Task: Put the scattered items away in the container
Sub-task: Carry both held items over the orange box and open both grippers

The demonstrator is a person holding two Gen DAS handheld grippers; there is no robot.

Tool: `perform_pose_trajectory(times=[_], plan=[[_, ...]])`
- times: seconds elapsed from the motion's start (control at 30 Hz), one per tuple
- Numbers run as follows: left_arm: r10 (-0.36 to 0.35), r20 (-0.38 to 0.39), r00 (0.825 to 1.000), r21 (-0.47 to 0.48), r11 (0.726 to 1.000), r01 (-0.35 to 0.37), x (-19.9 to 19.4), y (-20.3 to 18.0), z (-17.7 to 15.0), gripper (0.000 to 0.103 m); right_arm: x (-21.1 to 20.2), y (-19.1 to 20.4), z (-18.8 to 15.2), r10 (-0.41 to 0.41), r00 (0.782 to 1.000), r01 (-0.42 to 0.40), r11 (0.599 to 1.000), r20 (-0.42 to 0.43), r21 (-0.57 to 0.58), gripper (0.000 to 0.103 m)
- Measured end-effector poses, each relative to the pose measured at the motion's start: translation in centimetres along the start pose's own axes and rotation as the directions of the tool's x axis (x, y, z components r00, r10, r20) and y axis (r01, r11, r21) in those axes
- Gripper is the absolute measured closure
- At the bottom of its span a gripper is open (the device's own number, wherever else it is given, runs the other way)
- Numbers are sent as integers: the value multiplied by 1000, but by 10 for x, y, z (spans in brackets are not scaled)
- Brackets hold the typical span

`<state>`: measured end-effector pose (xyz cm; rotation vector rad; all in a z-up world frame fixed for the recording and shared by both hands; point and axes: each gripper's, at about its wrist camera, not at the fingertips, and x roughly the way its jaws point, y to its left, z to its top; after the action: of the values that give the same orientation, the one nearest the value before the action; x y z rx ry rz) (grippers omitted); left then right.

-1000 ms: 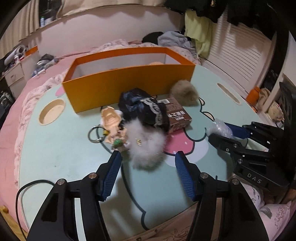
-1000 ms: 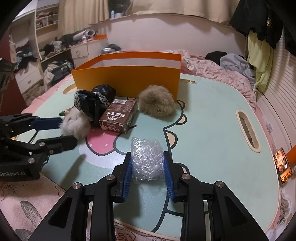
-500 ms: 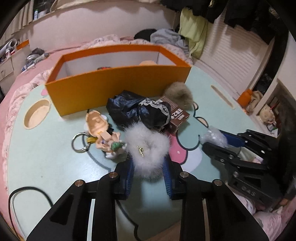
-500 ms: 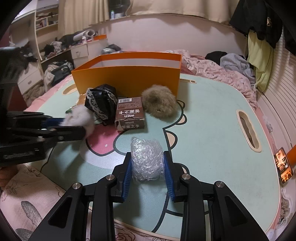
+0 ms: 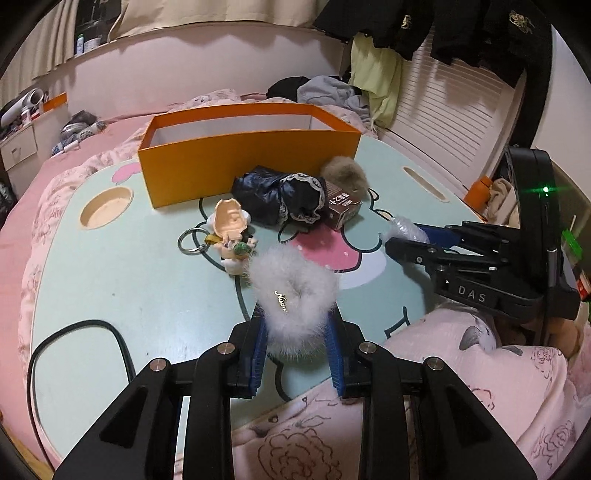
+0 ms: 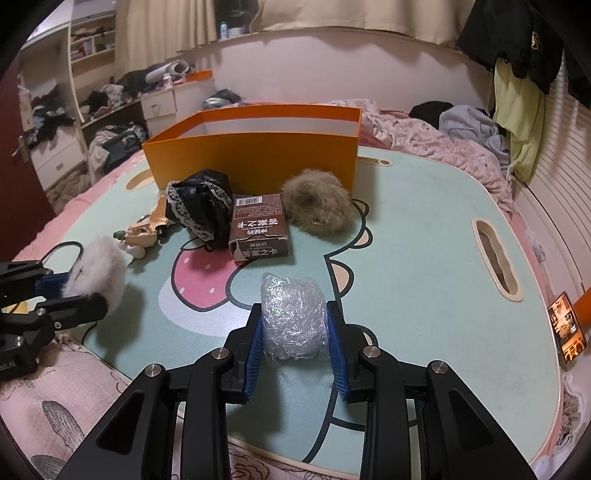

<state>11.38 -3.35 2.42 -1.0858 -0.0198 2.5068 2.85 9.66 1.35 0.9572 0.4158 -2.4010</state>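
You are working in a lived-in bedroom at home. The mint-green lap table [image 6: 424, 229] with its cartoon print sits on a bed spread with a pink floral quilt [image 6: 424, 142], and the same rosy bedding bunches up under your grippers. Behind the table, loose clothes [image 6: 469, 122] lie heaped on the bed, and dark jackets [image 5: 402, 26] and a pale yellow-green garment [image 6: 521, 110] hang along the slatted wall on the right. On the left stand white shelves [image 6: 88, 48] and a drawer unit [image 6: 159, 105], both piled with clothing and clutter. Cream curtains [image 6: 295, 14] hang above a ledge carrying a few bottles [image 6: 223, 29].
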Motion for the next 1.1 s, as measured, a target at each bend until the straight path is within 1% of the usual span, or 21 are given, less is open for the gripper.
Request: perform_pose_trajectory(times=[0.13, 0.27, 0.43, 0.53, 0.6, 0.73, 0.87, 0.97, 1.03, 1.1], plan=[[20, 22, 1000, 7, 1000, -20, -6, -2, 1, 73, 0, 0, 0, -1, 1000, 1, 1000, -2, -3, 73], [22, 24, 999, 1, 1000, -22, -7, -2, 5, 73, -1, -4, 2, 35, 999, -35, 999, -4, 20, 72], [21, 55, 998, -6, 1000, -21, -11, 2, 19, 73, -8, -8, 7, 61, 998, -62, 997, 28, 38, 72], [31, 67, 997, -16, 999, -30, -12, 8, 33, 73, -16, -11, 17, 98, 993, -101, 993, 59, 57, 72], [32, 78, 996, -13, 999, -31, -13, 12, 44, 73, -20, -13, 31, 119, 989, -125, 990, 84, 64, 72], [35, 99, 994, -21, 999, -34, -12, 23, 78, 73, -25, -14, 70, 105, 986, -111, 993, 127, 41, 72], [46, 98, 994, -40, 998, -42, -1, 38, 126, 73, -16, -21, 114, 123, 983, -134, 988, 137, 71, 72], [53, 67, 996, -63, 997, -49, 17, 47, 156, 73, -2, -30, 142, 133, 984, -146, 983, 119, 112, 72], [51, 28, 998, -67, 997, -49, 32, 50, 167, 73, 10, -32, 155, 136, 985, -150, 979, 107, 135, 72], [70, -8, 997, -85, 994, -71, 51, 55, 175, 73, 22, -30, 161, 120, 989, -132, 981, 89, 143, 71]])
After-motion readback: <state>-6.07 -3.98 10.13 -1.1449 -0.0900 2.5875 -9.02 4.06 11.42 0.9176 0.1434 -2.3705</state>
